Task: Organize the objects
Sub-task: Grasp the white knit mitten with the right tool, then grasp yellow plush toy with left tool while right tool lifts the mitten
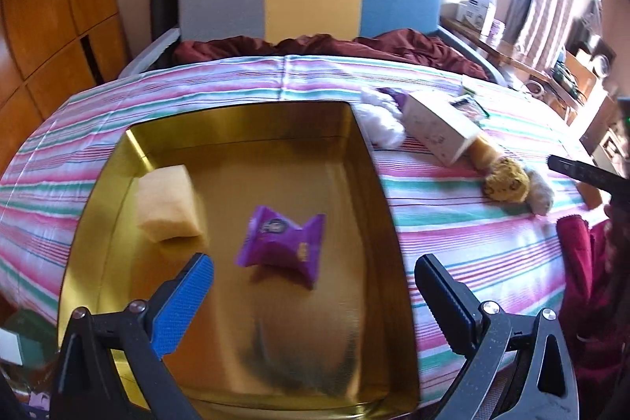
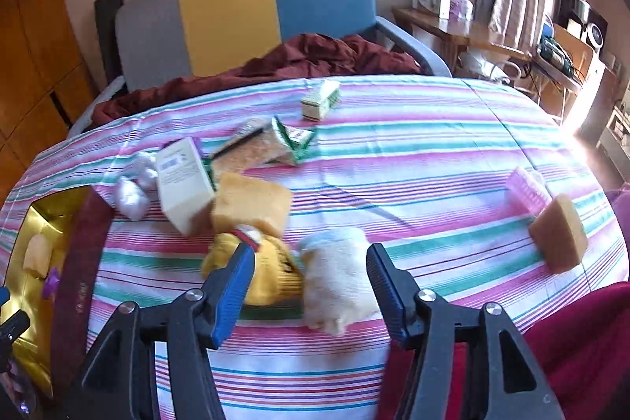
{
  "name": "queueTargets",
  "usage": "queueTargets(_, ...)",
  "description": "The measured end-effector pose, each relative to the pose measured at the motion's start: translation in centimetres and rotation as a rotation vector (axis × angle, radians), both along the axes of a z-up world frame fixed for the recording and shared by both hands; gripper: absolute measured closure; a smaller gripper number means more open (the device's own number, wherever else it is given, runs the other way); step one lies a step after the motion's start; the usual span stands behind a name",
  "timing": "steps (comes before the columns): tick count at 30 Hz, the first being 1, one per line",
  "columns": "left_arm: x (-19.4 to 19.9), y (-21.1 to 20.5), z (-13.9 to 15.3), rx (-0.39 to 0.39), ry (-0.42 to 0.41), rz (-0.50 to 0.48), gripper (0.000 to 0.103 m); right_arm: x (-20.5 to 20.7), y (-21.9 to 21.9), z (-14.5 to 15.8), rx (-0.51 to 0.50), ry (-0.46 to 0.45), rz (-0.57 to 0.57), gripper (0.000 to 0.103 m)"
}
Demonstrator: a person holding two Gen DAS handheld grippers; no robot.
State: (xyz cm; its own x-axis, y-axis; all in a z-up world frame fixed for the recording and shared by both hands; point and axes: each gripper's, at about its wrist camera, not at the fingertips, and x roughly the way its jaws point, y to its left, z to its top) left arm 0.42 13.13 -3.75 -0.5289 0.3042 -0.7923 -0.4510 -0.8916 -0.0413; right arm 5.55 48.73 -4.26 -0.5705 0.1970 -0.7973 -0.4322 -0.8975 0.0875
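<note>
Gold tin point(image 1: 366, 184) sits at the left on the striped cloth point(image 1: 453, 235), holding a pale yellow sponge point(image 1: 169, 203) by its left wall and a purple packet point(image 1: 281, 241) near the middle. Over it the left gripper point(image 1: 315, 298) hangs with jaws spread, nothing between them. Right of the tin lie white fluff point(image 2: 132, 193), a cream box point(image 2: 185, 180), an orange sponge point(image 2: 252, 205), and a yellow plush toy point(image 2: 271, 274) touching a cream plush piece point(image 2: 338, 282). The right gripper point(image 2: 309, 292) hovers above the plush, jaws apart, pinching nothing. Far right rest a pink brush point(image 2: 527, 191) and a tan sponge point(image 2: 559, 237).
</note>
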Motion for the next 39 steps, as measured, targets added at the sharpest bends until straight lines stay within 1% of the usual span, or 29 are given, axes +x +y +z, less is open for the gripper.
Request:
queueTargets(3,0.7,1.9,0.1,-0.010,0.005,-0.039,0.000,-0.7,1.5,-1.9,-0.035,-0.068,0.030,0.043)
queueTargets(6,1.4,3.7,0.4,-0.002,0.008,-0.070,0.000,-1.1,1.5,-3.5,-0.064,-0.097,0.078,0.043)
queueTargets(8,1.7,4.9,0.5,0.004,0.009,-0.092,0.000,-1.4,0.7,-4.2,-0.038,-0.116,0.120,0.043)
queueTargets(10,1.9,5.8,0.4,-0.002,0.009,-0.112,0.000,-1.7,0.1,-4.7,-0.004,-0.137,0.133,0.043)
queueTargets(11,2.1,6.3,0.4,-0.006,0.010,-0.120,0.000,-1.8,0.1,-4.8,-0.003,-0.145,0.134,0.045)
queueTargets(12,2.1,6.8,0.3,-0.014,0.009,-0.127,0.000,-1.8,0.3,-4.9,-0.011,-0.147,0.131,0.048)
queueTargets(16,2.4,8.7,-0.1,-0.019,0.004,-0.152,0.000,-1.6,1.3,-4.9,-0.059,-0.140,0.116,0.049)
queueTargets(21,2.3,11.3,-0.8,-0.027,0.004,-0.187,0.000,-1.7,0.5,-4.7,-0.006,-0.164,0.134,0.049)
queueTargets(23,2.1,12.5,-1.0,-0.033,0.006,-0.199,0.000,-1.8,0.5,-4.6,0.011,-0.175,0.127,0.049)
queueTargets(26,1.8,14.5,-1.4,-0.045,0.006,-0.223,0.000,-1.8,0.6,-4.6,0.076,-0.197,0.109,0.049)
queueTargets(28,1.6,15.7,-1.6,-0.048,0.006,-0.236,0.000,-1.6,1.0,-4.4,0.095,-0.197,0.096,0.049)
queueTargets(31,1.4,17.5,-2.0,-0.057,0.021,-0.258,0.000,-1.5,1.6,-4.3,0.065,-0.188,0.078,0.049)
queueTargets(35,1.1,19.7,-2.5,-0.052,0.053,-0.292,0.000,-1.5,2.2,-4.4,0.059,-0.194,0.052,0.049)
queueTargets(37,0.9,20.7,-2.8,-0.027,0.053,-0.318,0.000,-1.4,2.6,-4.3,0.048,-0.190,0.036,0.049)
queueTargets(39,0.6,21.8,-3.2,-0.018,0.046,-0.330,0.000,-1.2,3.0,-4.3,0.041,-0.186,0.021,0.049)
